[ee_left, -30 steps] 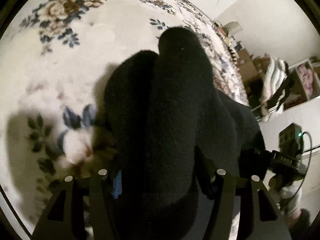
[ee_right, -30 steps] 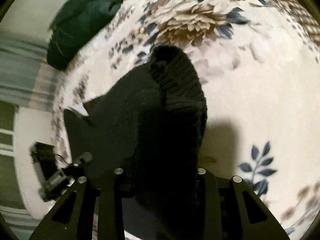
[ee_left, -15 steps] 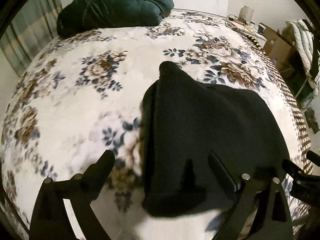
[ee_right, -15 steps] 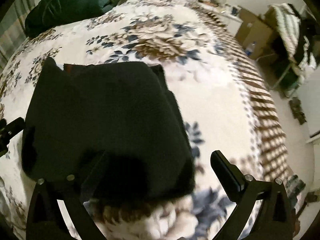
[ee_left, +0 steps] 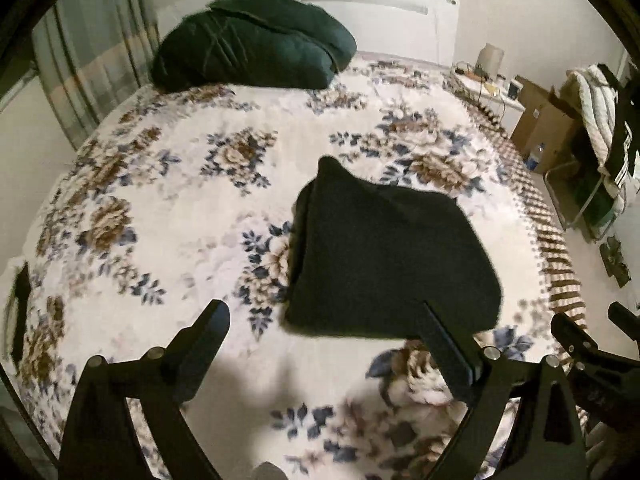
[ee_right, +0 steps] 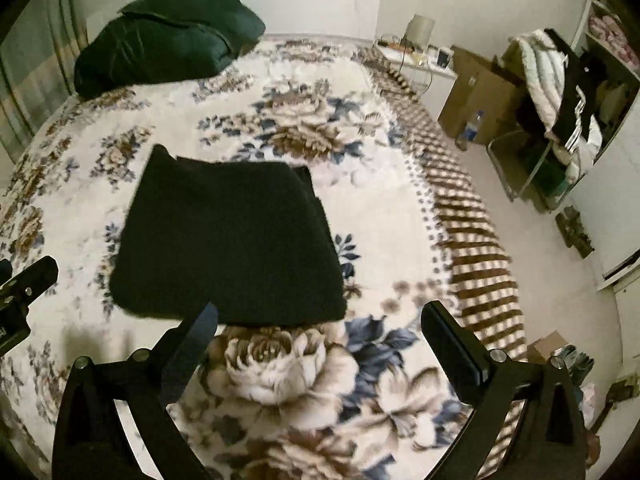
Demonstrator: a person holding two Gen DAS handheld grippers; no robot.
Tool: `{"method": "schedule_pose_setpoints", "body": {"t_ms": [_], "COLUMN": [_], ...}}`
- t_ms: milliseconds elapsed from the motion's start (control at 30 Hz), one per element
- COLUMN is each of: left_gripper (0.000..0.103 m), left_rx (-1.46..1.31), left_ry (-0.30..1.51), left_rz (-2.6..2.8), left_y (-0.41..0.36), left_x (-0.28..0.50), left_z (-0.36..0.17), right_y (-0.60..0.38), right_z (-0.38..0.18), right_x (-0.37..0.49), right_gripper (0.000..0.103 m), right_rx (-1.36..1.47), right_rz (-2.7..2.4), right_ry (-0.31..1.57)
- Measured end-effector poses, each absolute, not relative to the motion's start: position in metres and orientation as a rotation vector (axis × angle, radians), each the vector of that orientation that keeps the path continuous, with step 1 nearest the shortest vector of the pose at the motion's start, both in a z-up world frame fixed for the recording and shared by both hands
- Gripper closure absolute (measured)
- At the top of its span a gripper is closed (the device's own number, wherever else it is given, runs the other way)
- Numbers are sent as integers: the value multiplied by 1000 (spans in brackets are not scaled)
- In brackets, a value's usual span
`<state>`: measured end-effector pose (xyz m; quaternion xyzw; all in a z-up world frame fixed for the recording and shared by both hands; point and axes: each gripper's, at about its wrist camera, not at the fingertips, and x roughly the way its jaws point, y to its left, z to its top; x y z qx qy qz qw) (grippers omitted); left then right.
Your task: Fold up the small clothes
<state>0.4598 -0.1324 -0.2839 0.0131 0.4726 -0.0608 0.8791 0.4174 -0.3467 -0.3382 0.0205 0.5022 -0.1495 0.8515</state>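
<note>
Now, in the left wrist view, the left tool [ee_left: 324,322] hangs above the bed [ee_left: 168,208] with its two black fingers [ee_left: 200,344] spread wide apart and nothing between them. Ahead of it a folded black garment [ee_left: 384,264] lies flat on the floral blanket [ee_left: 120,248], a rough square with one corner poking up toward the far end of the bed. The right-hand finger overlaps the garment's near edge in the picture, but whether it touches the cloth cannot be told. A dark green pillow [ee_left: 252,42] sits at the head of the bed against a white headboard [ee_left: 400,20]. Cardboard boxes [ee_left: 540,120] and a rack draped with clothes [ee_left: 600,120] stand on the floor to the right. Part of the other tool shows at the lower right edge.

From the right wrist view, the right tool [ee_right: 320,320] is likewise wide open and empty, poised over a large printed rose on the blanket [ee_right: 288,364]. The same black garment [ee_right: 228,248] lies just beyond its left-hand finger [ee_right: 188,348], square and flat, near the middle of the bed [ee_right: 400,216]. The green pillow [ee_right: 164,40] rests at the far left corner, and the striped blanket border [ee_right: 476,280] drops off the bed's right side. A small side table [ee_right: 424,60] with clutter, boxes [ee_right: 480,92], a water bottle [ee_right: 472,126] and the clothes rack [ee_right: 560,100] fill the right of the room.
</note>
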Motion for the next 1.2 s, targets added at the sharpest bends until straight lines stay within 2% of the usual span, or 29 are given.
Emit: {"method": "schedule_pose_setpoints", "body": {"t_ms": [667,933,1000,1200], "left_gripper": [7,7,0,0], "left_rx": [31,44,61,67], "left_ry": [789,758,748,730], "left_rz": [-126,-153,-144,-151], "left_y": [-104,-81,-75,-62], "left_x": [264,204,192,167], "left_z": [-83,-42,-37,-30], "right_y": [-296,-253,-245,-223], "right_z": [-81,-3,8,29], "right_x": [198,106,88,44], "right_gripper": [0,0,0,0], "right_rx": [26,32,31,42], "right_rz": [-297,-317,-328,-349], "right_ry": [801,737,727,710]}}
